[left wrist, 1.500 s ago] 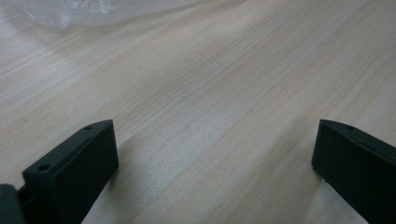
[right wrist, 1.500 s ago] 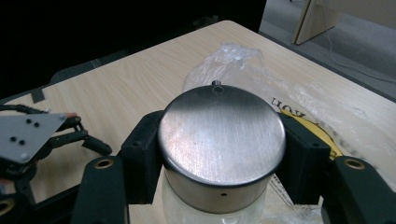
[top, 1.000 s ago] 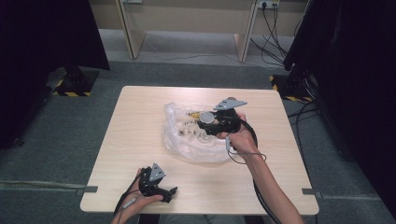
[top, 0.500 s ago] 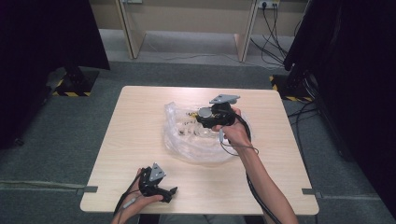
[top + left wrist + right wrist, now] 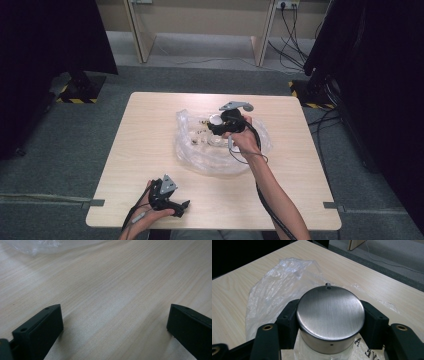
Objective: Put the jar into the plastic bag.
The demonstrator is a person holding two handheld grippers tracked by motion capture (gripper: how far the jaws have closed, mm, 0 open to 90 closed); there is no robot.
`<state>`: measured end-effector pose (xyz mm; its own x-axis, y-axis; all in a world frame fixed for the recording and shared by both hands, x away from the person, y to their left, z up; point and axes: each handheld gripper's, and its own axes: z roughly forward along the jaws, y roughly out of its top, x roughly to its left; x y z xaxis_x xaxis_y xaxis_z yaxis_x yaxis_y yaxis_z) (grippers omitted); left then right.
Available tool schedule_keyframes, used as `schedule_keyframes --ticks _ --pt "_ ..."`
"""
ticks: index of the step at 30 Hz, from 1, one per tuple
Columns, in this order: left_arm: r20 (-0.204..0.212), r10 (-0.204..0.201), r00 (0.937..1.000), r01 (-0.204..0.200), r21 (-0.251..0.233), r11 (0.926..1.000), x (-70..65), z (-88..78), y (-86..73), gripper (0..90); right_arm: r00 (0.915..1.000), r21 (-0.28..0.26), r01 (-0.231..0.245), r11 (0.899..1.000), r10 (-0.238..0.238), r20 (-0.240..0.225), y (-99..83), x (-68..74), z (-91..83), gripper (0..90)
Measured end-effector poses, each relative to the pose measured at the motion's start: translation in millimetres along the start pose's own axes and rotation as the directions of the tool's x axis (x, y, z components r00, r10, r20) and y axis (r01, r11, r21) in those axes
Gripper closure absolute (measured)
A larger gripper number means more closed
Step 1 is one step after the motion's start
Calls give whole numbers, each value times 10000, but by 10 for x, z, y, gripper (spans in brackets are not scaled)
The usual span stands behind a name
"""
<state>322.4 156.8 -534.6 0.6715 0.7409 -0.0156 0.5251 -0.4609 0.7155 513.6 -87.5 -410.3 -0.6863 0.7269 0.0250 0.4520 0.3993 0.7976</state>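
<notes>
High view: right gripper [image 5: 218, 123] over clear plastic bag [image 5: 200, 155] mid-table, prob. lifting a part out. Left gripper [image 5: 167, 192] parked near front edge.
Left gripper view: jaws wide apart, nothing btwn, over bare table [image 5: 120, 290].
Right gripper view: jaws clamped on round steel knob [image 5: 330, 312], raised above bag.

**Colours on your table**

Between your right gripper's [image 5: 329, 322] black jaws you have a brushed silver metal cap [image 5: 330, 312]. Beyond them lies a clear, whitish plastic bag [image 5: 279, 287] on the pale wood-grain table [image 5: 120, 285]. Your left gripper [image 5: 115, 332] is black too.
</notes>
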Motion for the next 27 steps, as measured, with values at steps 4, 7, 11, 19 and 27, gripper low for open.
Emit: schedule_keyframes --ticks 4,7,11,19,27 --pt "2 -3 10000 3 -2 10000 0 0 0 0 9999 97 -68 9999 67 134 -19 -33 70 401" --pt "2 -2 10000 2 -1 10000 0 0 0 0 9996 143 -205 9997 202 183 -48 -61 126 401" --pt "6 0 10000 0 -1 10000 1 0 0 0 9993 234 -278 9993 272 260 -88 -82 199 401" --pt "-79 136 9999 -136 -42 9999 10 -7 0 0 9981 263 -508 9984 498 359 -161 -124 316 401" --pt "61 -32 10000 32 9 10000 1 -2 -5 0 9982 332 -459 9984 446 411 -264 -134 405 400"
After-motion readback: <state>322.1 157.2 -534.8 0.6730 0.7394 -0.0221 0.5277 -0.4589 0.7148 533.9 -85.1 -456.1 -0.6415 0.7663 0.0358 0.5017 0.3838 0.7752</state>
